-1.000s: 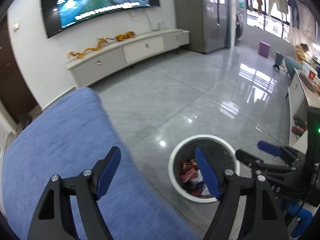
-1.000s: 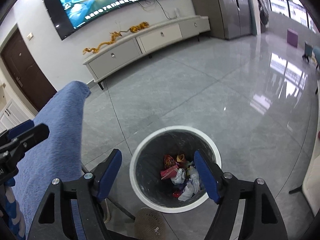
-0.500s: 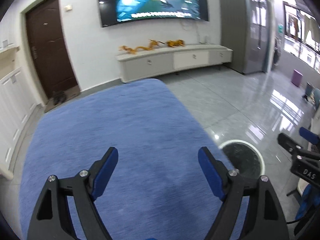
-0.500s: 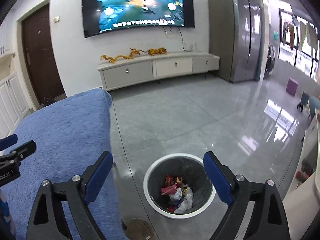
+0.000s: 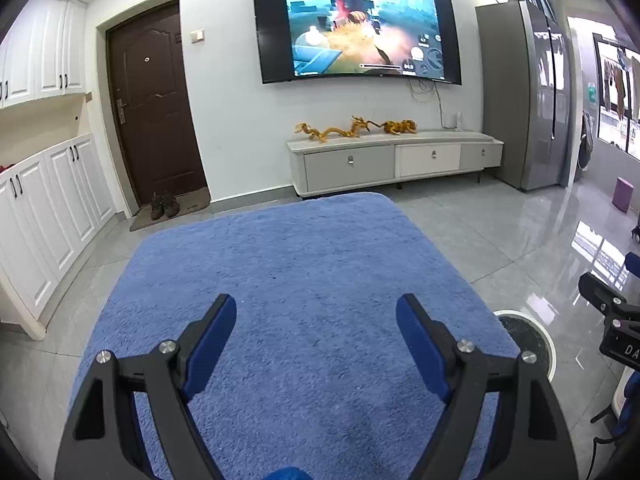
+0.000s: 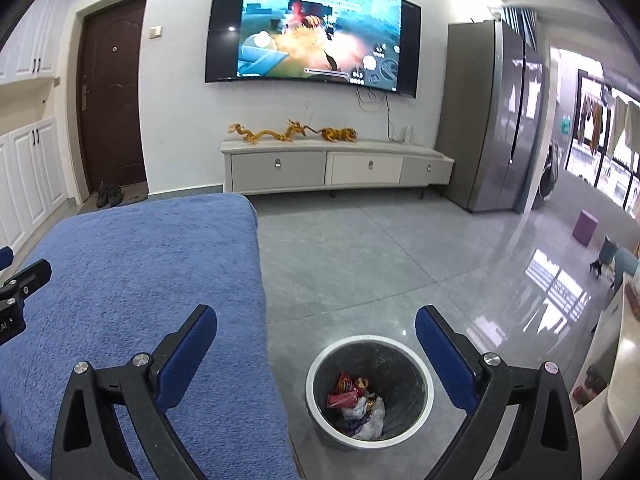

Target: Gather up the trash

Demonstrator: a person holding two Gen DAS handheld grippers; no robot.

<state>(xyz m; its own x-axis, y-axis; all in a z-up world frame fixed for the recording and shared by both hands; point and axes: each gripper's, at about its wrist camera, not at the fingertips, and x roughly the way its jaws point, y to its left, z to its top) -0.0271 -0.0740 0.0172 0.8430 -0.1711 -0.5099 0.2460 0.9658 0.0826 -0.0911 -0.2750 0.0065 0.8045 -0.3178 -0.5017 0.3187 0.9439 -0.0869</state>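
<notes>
wrappers (image 6: 352, 398) lie crumpled in the waste bin (image 6: 428, 384) just beyond the right claw (image 6: 316, 344), whose empty jaws have just been opening wide; light, crinkly, best pinched at an edge. left claw (image 5: 316, 330) gapes empty over the bare blue tabletop (image 5: 304, 256).

The left hand-held gripper (image 5: 316, 344) has swung away from the trash bin (image 5: 536, 340): a second ago the bin lay between its blue pads, and now they frame only the blue cloth-covered surface (image 5: 304, 264), with the bin at the right edge. The right hand-held gripper (image 6: 316, 352) has risen and levelled, so the bin (image 6: 370, 390) looks smaller and sits lower, near the right pad. Its jaws have just been opening wider, with nothing between them.
</notes>
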